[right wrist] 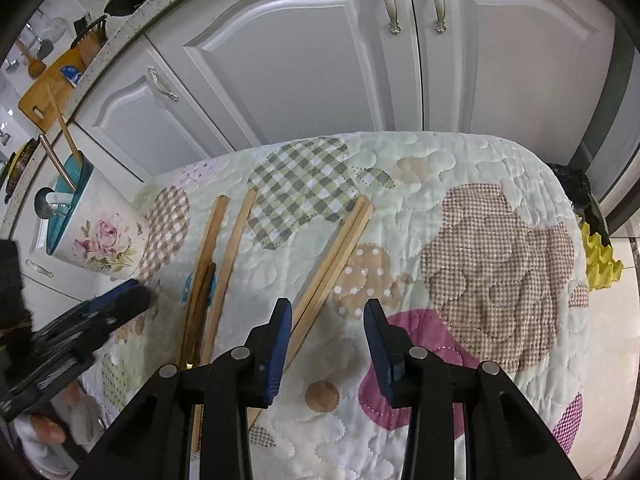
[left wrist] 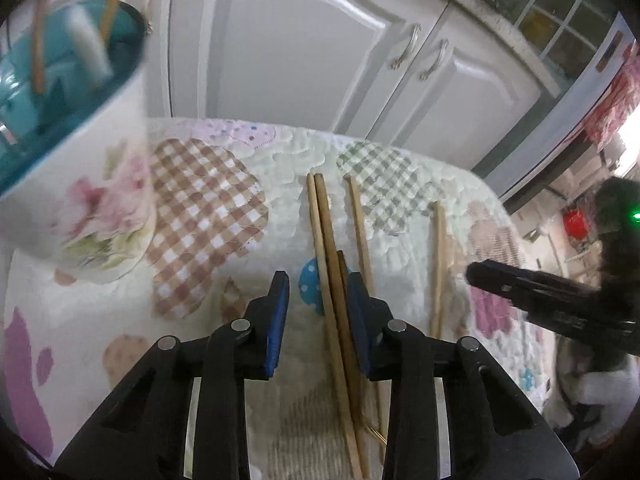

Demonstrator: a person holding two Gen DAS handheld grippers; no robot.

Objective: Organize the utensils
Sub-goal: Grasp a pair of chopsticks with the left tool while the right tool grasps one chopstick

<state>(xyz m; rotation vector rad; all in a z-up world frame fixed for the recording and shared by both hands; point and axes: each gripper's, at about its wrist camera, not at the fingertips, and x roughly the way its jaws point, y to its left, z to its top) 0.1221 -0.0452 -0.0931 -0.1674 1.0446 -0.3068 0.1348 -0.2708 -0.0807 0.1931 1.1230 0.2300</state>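
Several wooden chopsticks (left wrist: 326,248) lie on a quilted patchwork cloth (left wrist: 240,208). My left gripper (left wrist: 318,292) is open, low over the cloth, with a bunch of chopsticks between its blue pads. A floral cup with a teal inside (left wrist: 80,184) stands at the left and holds chopsticks and a white-handled utensil. In the right wrist view my right gripper (right wrist: 326,320) is open and empty, beside a pair of chopsticks (right wrist: 340,248). The cup (right wrist: 96,236) and the left gripper (right wrist: 80,320) show at its left. The right gripper also shows in the left wrist view (left wrist: 476,272).
White cabinet doors (right wrist: 304,60) with metal handles stand just behind the cloth-covered surface. A counter above holds a wooden cutting board (right wrist: 52,88) and kitchenware. A yellow object (right wrist: 600,264) lies off the cloth's right edge.
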